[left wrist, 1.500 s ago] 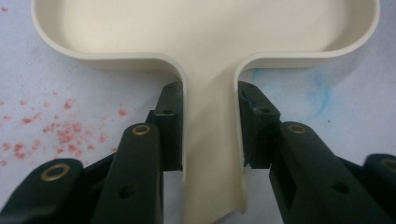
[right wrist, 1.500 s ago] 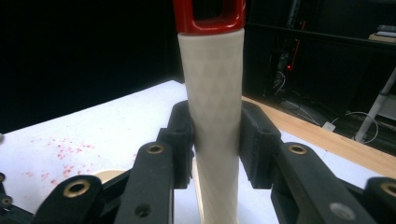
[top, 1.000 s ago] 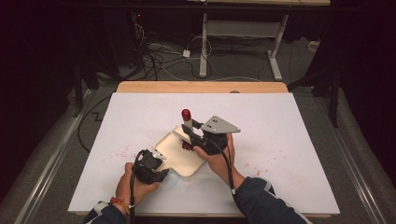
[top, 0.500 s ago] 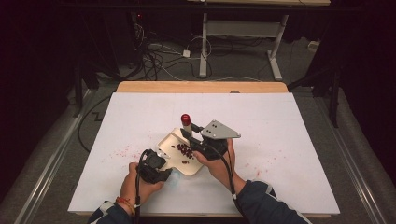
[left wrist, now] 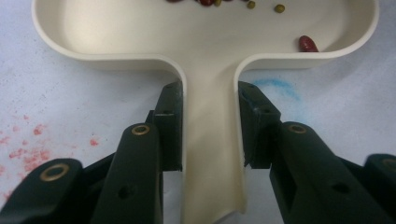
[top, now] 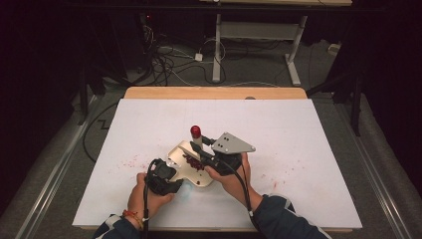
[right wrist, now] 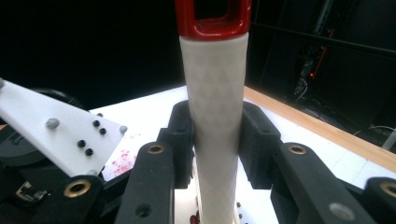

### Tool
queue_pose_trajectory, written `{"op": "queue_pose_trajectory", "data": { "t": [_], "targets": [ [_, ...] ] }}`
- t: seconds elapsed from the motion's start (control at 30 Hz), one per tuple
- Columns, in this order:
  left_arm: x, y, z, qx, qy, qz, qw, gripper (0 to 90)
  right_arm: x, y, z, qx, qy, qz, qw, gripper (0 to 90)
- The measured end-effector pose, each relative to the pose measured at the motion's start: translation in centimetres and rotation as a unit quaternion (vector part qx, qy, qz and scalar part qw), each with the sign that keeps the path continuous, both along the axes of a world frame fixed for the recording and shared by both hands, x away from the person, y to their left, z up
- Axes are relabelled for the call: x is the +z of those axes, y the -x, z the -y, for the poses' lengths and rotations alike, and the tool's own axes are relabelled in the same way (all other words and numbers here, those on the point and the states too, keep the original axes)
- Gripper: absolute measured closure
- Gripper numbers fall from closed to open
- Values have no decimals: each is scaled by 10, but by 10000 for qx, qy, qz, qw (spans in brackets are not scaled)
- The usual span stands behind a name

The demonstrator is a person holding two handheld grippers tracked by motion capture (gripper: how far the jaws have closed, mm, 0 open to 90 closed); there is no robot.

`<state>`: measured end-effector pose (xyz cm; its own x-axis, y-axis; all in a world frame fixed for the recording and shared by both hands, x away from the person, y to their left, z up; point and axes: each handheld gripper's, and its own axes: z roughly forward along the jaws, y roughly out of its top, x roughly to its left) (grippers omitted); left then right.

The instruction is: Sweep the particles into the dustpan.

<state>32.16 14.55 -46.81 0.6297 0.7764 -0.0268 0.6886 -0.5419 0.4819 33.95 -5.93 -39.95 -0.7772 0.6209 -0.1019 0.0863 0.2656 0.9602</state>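
A cream flat tray (top: 179, 152) with a narrow handle (left wrist: 211, 140) lies on the white table cover. My left gripper (left wrist: 210, 93) is shut on that handle, one pad on each side, and sits at the tray's near left corner (top: 161, 178). Red and green beans (left wrist: 306, 43) lie in the tray, with a dark cluster of beans (top: 191, 162) near its middle. My right gripper (right wrist: 215, 116) is shut on the white shaft (right wrist: 212, 70) of an upright tool with a red cap (top: 195, 131), which stands over the tray. What the tool's lower end looks like is hidden.
Red stains (top: 130, 160) and a blue mark (left wrist: 275, 86) spot the white cover (top: 308, 129). A wooden table edge (top: 214, 92) runs along the far side. Cables (top: 169, 59) and desk legs (top: 293, 55) are on the dark floor beyond.
The red-capped tool has come slightly nearer to me with the right gripper. The left gripper and the tray handle have stayed put.
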Motion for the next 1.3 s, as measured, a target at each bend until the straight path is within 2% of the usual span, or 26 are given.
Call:
{"op": "queue_pose_trajectory", "data": {
  "t": [0.5, 0.8, 1.07, 1.23, 1.3],
  "targets": [
    [0, 0, -2, -14, 43, 6, 10000, 639, 3, 10, 0, 170, -11, -30, 9999, 697],
    [-2, -1, -3, -30, 73, -10, 10000, 638, 13, 10, 8, 249, -162, -29, 9996, 698],
    [-3, -1, -5, -85, 40, 30, 10000, 639, 28, 8, 22, 178, -373, 78, 9991, 698],
    [-2, 0, -6, -62, 68, 28, 10000, 639, 37, 0, 40, -65, -475, 98, 9988, 698],
    [-2, 0, -7, -107, 20, 28, 9999, 639, 38, -5, 46, -147, -547, 28, 9984, 699]
  ]
}}
